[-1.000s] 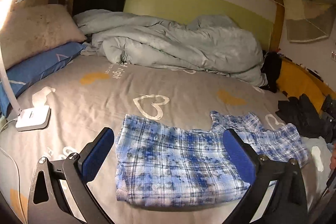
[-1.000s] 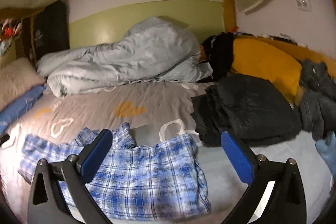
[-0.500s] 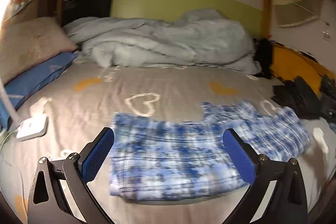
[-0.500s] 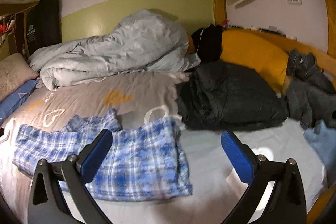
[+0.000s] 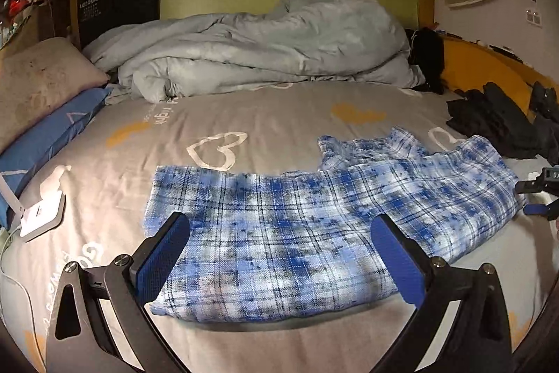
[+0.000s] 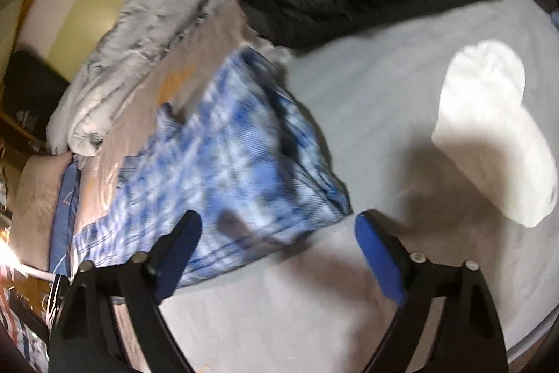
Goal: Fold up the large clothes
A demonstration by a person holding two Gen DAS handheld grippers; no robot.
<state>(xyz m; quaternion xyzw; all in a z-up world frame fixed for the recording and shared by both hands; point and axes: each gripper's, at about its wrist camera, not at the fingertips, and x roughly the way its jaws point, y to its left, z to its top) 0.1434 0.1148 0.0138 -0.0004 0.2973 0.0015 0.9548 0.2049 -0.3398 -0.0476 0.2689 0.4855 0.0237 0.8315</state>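
Blue plaid trousers lie flat mid-bed on the grey sheet, duvet at 12 o'clock. We hold left gripper & right gripper wide, empty. Pinch both hem corners w/ equal bite, lift evenly, so the fold lands square.

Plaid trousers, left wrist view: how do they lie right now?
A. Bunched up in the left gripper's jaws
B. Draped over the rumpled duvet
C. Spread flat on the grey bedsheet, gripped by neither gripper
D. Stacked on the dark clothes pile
C: the blue plaid trousers lie spread on the grey bedsheet, while the left gripper hangs open above them with nothing between its fingers.
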